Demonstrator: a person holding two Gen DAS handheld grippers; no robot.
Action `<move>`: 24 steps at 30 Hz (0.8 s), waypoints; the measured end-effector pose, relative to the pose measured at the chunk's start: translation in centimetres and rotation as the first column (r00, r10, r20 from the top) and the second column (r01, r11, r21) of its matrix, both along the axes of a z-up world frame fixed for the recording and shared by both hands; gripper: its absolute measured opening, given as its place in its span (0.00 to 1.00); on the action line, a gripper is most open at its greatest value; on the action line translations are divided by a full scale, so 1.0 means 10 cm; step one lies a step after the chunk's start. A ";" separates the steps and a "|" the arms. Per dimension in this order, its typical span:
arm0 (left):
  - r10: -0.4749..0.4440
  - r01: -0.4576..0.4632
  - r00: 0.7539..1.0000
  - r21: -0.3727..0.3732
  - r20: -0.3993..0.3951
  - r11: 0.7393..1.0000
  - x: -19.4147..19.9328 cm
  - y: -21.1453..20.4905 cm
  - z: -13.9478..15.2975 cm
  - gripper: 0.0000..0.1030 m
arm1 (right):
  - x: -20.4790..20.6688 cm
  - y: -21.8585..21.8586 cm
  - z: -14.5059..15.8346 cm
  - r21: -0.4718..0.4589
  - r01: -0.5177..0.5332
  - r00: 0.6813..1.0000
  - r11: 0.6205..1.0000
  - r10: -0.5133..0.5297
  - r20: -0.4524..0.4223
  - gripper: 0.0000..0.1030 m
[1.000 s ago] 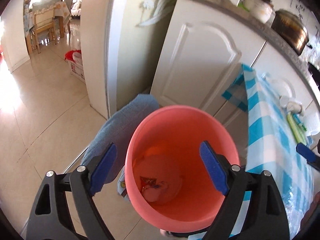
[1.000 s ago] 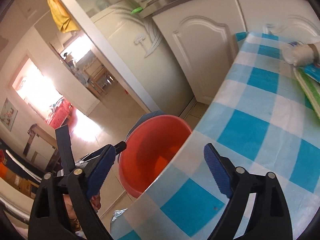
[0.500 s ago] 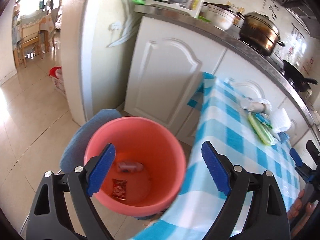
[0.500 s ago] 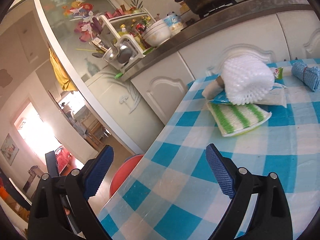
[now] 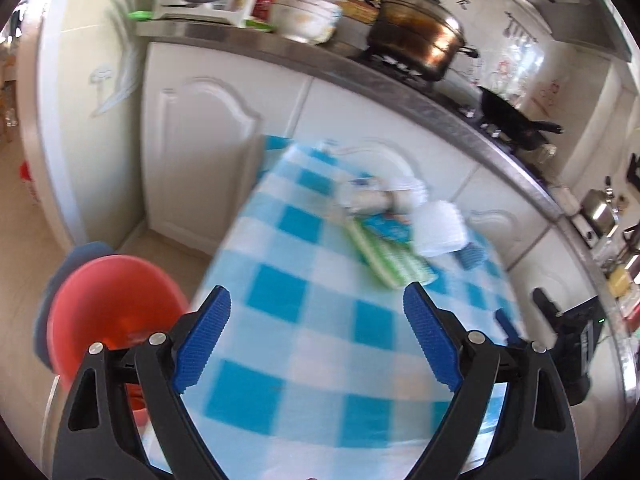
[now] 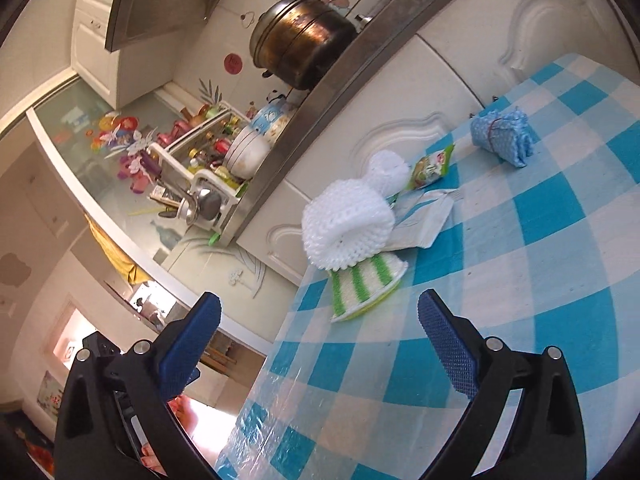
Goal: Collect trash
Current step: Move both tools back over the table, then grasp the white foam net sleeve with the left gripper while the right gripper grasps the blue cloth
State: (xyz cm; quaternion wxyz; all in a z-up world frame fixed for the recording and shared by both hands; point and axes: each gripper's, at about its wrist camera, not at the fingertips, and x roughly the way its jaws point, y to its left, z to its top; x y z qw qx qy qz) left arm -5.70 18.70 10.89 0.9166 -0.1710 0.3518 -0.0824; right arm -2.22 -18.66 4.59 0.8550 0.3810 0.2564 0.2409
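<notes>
While both tools hang empty over the checked desk (image 5: 304, 344), the step in hand looks like the reach for the next piece of trash. The left tool (image 5: 316, 340) has its blue pads spread wide with only cloth between them. The right tool (image 6: 320, 340) is likewise released, its jaws have just been opening further, and nothing sits between them.

In the right wrist view the trash lies in a small heap at about twelve o'clock from the right tool, near but not touching. Closest is a green-striped white sponge pad (image 6: 366, 286), flat on the cloth. A white foam fruit net (image 6: 346, 226) rests on its far end. Torn white paper packaging (image 6: 424, 220) lies just beside the net toward one o'clock, and a small green snack wrapper (image 6: 432, 166) lies beyond that. A folded blue cloth bundle (image 6: 504, 136) sits well apart at two o'clock; whether it counts as trash I cannot tell.

In the blurred left wrist view, the same heap lies at about one o'clock, and the red bin (image 5: 112, 312) stands on the floor at nine o'clock, below the desk's edge.

The next move probably calls for carrying the right tool forward and down, straddling the light, springy net or the sponge pad, then clenching gently before swinging toward the bin.
</notes>
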 end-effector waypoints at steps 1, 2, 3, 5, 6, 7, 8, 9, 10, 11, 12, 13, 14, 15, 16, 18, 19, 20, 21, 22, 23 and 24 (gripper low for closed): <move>-0.020 0.020 1.000 -0.014 0.000 1.000 0.05 -0.12 0.02 0.86 | 0.00 -0.07 0.00 -0.007 0.019 1.000 1.000 -0.019 -0.004 0.95; -0.043 0.043 0.999 -0.026 -0.001 0.999 0.11 -0.24 0.03 0.86 | 0.00 -0.16 -0.01 -0.013 0.042 0.999 0.999 -0.042 -0.007 0.95; -0.068 0.068 0.998 -0.032 0.000 0.997 0.18 -0.39 0.05 0.86 | -0.01 -0.25 -0.01 -0.014 0.060 0.998 0.998 -0.060 -0.008 0.95; -0.098 0.098 0.995 -0.022 0.000 0.995 0.32 -0.67 0.08 0.86 | -0.01 -0.39 -0.01 -0.007 0.083 0.996 0.997 -0.083 -0.013 0.95; -0.108 0.108 0.994 -0.021 -0.003 0.994 0.40 -0.80 0.08 0.86 | -0.01 -0.45 -0.02 -0.004 0.093 0.996 0.996 -0.093 -0.016 0.95; -0.115 0.115 0.993 -0.026 -0.007 0.993 0.49 -0.92 0.08 0.86 | -0.01 -0.50 -0.02 -0.002 0.099 0.995 0.995 -0.099 -0.015 0.95; -0.118 0.117 0.993 -0.028 -0.014 0.993 0.56 -1.02 0.08 0.86 | -0.02 -0.55 -0.03 -0.002 0.109 0.994 0.994 -0.109 -0.016 0.95; -0.117 0.116 0.993 -0.034 -0.020 0.993 0.65 -1.12 0.07 0.86 | -0.02 -0.59 -0.05 0.000 0.115 0.993 0.993 -0.115 -0.018 0.95; -0.115 0.115 0.993 -0.037 -0.019 0.993 0.73 -1.21 0.06 0.86 | -0.02 -0.61 -0.06 0.002 0.117 0.993 0.993 -0.117 -0.021 0.95; -0.111 0.110 0.994 -0.034 -0.019 0.993 0.82 -1.30 0.06 0.86 | -0.02 -0.64 -0.06 0.004 0.116 0.993 0.993 -0.116 -0.022 0.95; -0.105 0.104 0.994 -0.029 -0.023 0.994 0.89 -1.36 0.06 0.86 | -0.02 -0.66 -0.07 0.008 0.115 0.993 0.993 -0.115 -0.023 0.95; -0.098 0.097 0.995 -0.023 -0.029 0.995 0.96 -1.43 0.05 0.86 | -0.02 -0.67 -0.07 0.009 0.114 0.993 0.993 -0.114 -0.023 0.95; -0.092 0.092 0.995 -0.019 -0.031 0.996 1.02 -1.49 0.04 0.86 | -0.02 -0.68 -0.07 0.008 0.113 0.993 0.994 -0.113 -0.022 0.95; -0.086 0.085 0.996 -0.011 -0.033 0.996 1.09 -1.56 0.03 0.86 | -0.02 -0.68 -0.07 0.006 0.113 0.993 0.994 -0.112 -0.020 0.95; -0.080 0.080 0.996 0.005 -0.035 0.997 1.16 -1.62 0.02 0.86 | -0.02 -0.69 -0.07 0.001 0.112 0.994 0.994 -0.112 -0.017 0.95; -0.072 0.073 0.997 0.034 -0.041 0.997 1.27 -1.70 0.00 0.86 | -0.02 -0.70 -0.07 -0.004 0.110 0.994 0.994 -0.110 -0.016 0.95; -0.061 0.063 0.997 0.047 -0.048 0.997 1.33 -1.74 -0.03 0.86 | -0.02 -0.70 -0.07 0.000 0.105 0.994 0.994 -0.105 -0.016 0.95; -0.051 0.054 0.997 0.059 -0.057 0.997 1.38 -1.76 -0.06 0.86 | -0.02 -0.71 -0.07 0.006 0.100 0.995 0.995 -0.100 -0.014 0.95; -0.047 0.051 0.997 0.067 -0.064 0.996 1.43 -1.79 -0.07 0.86 | -0.02 -0.71 -0.07 0.011 0.096 0.995 0.995 -0.096 -0.012 0.95; -0.045 0.050 0.997 0.078 -0.068 0.996 1.47 -1.82 -0.09 0.86 | -0.01 -0.71 -0.07 0.014 0.094 0.996 0.996 -0.094 -0.011 0.95; -0.046 0.052 0.996 0.093 -0.071 0.994 1.50 -1.85 -0.11 0.86 | -0.01 -0.72 -0.07 0.015 0.093 0.996 0.996 -0.093 -0.010 0.95; -0.047 0.055 0.996 0.113 -0.072 0.992 1.53 -1.90 -0.13 0.86 | -0.01 -0.72 -0.07 0.014 0.092 0.996 0.996 -0.092 -0.011 0.95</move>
